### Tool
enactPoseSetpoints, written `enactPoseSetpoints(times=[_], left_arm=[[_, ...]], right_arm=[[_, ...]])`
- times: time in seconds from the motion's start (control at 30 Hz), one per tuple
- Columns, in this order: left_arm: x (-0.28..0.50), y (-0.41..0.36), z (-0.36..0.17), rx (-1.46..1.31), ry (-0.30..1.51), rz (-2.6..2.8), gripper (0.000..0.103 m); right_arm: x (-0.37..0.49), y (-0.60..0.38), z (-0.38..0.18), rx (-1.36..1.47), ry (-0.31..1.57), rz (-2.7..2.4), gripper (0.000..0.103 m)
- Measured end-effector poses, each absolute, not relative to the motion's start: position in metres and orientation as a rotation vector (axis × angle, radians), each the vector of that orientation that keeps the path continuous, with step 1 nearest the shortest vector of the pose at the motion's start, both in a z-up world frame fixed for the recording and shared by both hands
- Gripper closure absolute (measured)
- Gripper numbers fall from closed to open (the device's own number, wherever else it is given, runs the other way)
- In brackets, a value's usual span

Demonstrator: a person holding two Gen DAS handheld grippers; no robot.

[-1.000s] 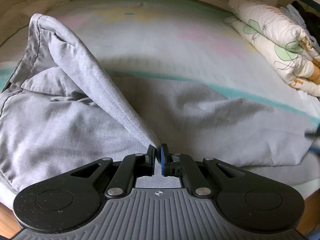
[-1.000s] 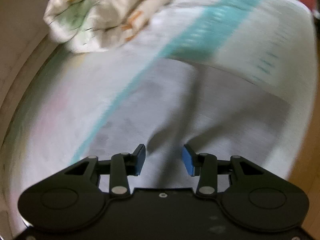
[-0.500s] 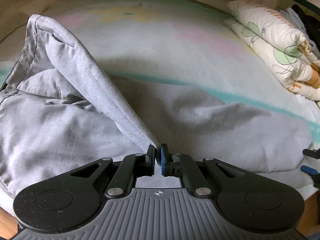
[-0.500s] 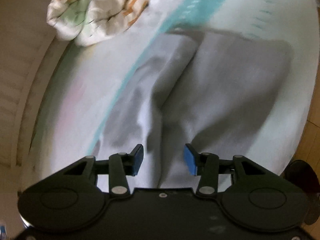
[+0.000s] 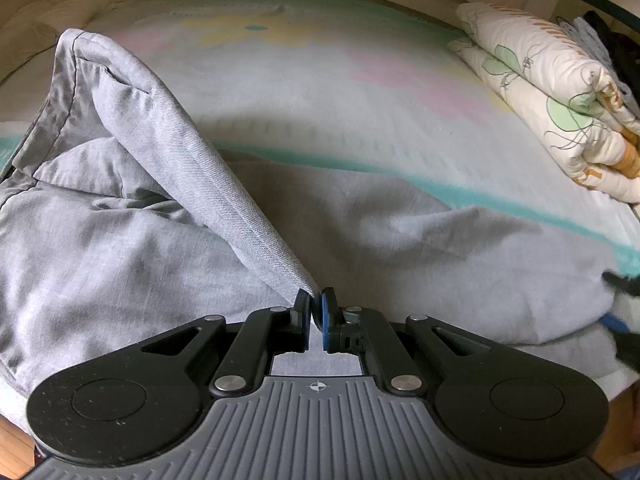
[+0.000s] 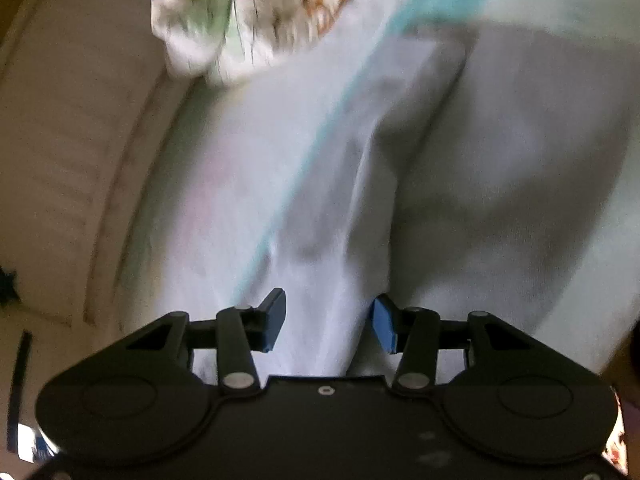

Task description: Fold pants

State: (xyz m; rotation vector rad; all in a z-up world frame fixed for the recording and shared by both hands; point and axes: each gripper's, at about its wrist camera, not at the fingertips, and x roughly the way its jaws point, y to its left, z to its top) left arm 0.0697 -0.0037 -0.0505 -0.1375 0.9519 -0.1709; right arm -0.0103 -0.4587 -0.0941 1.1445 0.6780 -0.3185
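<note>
Light grey pants (image 5: 120, 248) lie spread across the bed, wrinkled. My left gripper (image 5: 316, 312) is shut on one edge of them and holds it up, so a band of cloth (image 5: 192, 168) rises from the heap to the jaws. At the right edge of the left wrist view my right gripper (image 5: 620, 312) shows as a dark blur over the far end of the pants. In the blurred right wrist view it (image 6: 330, 320) is open above a ridge in the pants (image 6: 500, 160). Nothing is pinched between its blue pads (image 6: 384, 328).
The pastel bed sheet (image 5: 320, 72) with a teal stripe (image 5: 480, 196) covers the mattress. A folded floral quilt (image 5: 552, 96) lies at the right side, also at the top of the right wrist view (image 6: 248, 12). A beige bed frame (image 6: 72, 120) runs on the left. Wooden floor (image 5: 12, 444) shows below.
The right wrist view has swung and rolled, and the pants now fill the space ahead of its jaws, which stand a little wider. The left gripper and its hold are unchanged.
</note>
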Motion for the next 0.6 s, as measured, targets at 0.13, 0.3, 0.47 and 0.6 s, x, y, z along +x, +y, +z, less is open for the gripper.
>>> enactPoseSetpoints(times=[0.13,0.3,0.47,0.6], left_arm=[[0.071,-0.004,-0.052,-0.134,0.959,-0.167,0.098],[0.074,-0.009,-0.056,-0.122,0.966,-0.165,0.098],[0.076,-0.014,-0.059,-0.104,0.962,-0.163,0.098],[0.075,-0.017,-0.054,-0.091,0.923,-0.172,0.099]], right_arm=[[-0.005,-0.474,-0.091,1.17,0.578,-0.31,0.053],[0.001,-0.482,-0.086,1.16,0.51,-0.335,0.053],[0.001,-0.484,-0.094,1.129,0.529,-0.366,0.088],[0.007,-0.481,-0.087,0.98,0.578,-0.446,0.098]])
